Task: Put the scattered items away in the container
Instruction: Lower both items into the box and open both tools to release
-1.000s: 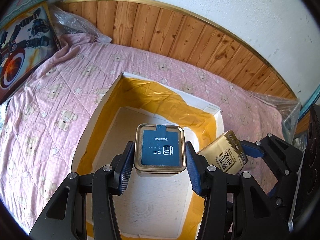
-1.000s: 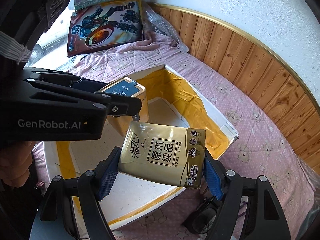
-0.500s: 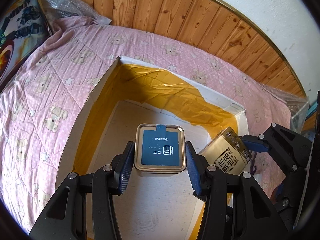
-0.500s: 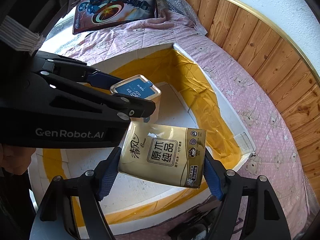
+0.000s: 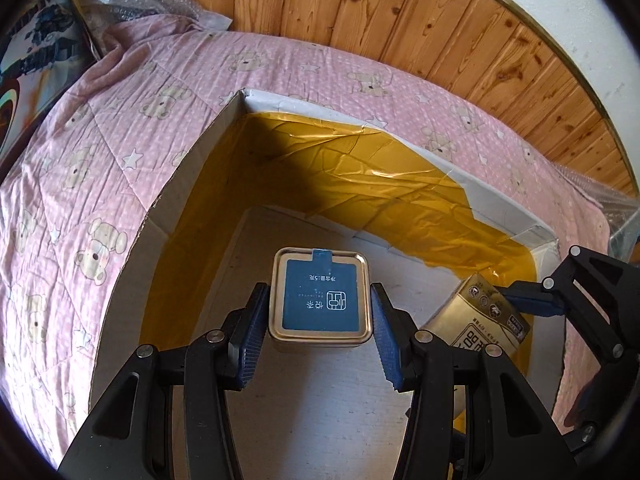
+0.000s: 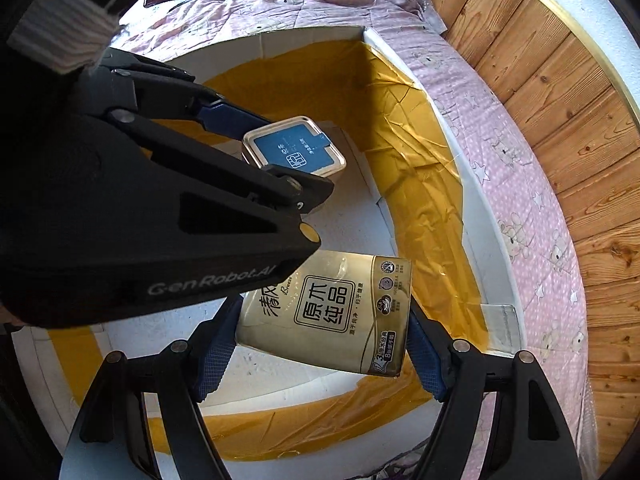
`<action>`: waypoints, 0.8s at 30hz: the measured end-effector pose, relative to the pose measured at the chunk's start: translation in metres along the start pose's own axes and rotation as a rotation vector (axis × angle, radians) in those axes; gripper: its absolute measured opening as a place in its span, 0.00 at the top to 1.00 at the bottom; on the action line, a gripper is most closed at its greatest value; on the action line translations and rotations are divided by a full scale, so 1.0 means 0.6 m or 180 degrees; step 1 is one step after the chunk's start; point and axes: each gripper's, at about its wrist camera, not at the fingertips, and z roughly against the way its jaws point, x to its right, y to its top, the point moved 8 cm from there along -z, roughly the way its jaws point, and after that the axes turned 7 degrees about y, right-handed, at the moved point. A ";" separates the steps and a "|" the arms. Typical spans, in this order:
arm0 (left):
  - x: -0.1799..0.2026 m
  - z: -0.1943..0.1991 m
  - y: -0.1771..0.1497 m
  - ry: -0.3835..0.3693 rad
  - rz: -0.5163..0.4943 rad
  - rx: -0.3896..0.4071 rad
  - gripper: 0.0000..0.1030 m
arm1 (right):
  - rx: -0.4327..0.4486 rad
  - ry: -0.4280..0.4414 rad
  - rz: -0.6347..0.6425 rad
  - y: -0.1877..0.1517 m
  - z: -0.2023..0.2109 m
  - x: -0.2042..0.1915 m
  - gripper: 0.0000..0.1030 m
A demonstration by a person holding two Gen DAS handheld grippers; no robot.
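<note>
In our left gripper [image 5: 319, 322] we hold a square tin [image 5: 319, 297] with a gold rim and a blue label, the blue pads pressed against its two sides, lid facing the camera. It hangs inside the mouth of the white box [image 5: 192, 184], over the pale floor, with the yellow-taped inner walls running from nine o'clock round to two o'clock of it in the left wrist view. In our right gripper [image 6: 320, 350] we grip a gold pack of tissues [image 6: 332, 310] across its width, the pads set against both short ends (the printed face is turned up at the lens, and the pack sits a little askew). In the right wrist view the tin sits at eleven o'clock of the pack, apart from it, and the black frame of the left gripper crosses in front, covering the pack's upper left corner. Both items are within the box's rim and clear of its floor, as far as we can tell. The box rests on a pink quilt [image 5: 100, 160] printed with bears and stars; wooden wall panelling [image 5: 400, 20] runs behind at twelve o'clock, and a colourful poster [image 5: 28, 60] lies at ten o'clock in the left wrist view.
</note>
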 end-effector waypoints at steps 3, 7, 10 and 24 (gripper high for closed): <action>-0.001 -0.011 0.007 0.0010 -0.0007 0.0019 0.50 | -0.0058 -0.0006 -0.0017 0.000 -0.008 0.010 0.25; -0.003 -0.028 0.017 0.0019 0.0020 0.0027 0.50 | -0.0140 -0.0011 -0.0064 -0.001 -0.021 0.023 0.25; -0.004 -0.039 0.020 0.0025 0.0035 0.0024 0.50 | -0.0203 -0.0031 -0.0083 -0.004 -0.029 0.030 0.25; 0.001 -0.029 0.020 -0.0063 -0.0016 -0.0006 0.48 | -0.0108 -0.0091 -0.0215 -0.007 -0.006 0.032 0.23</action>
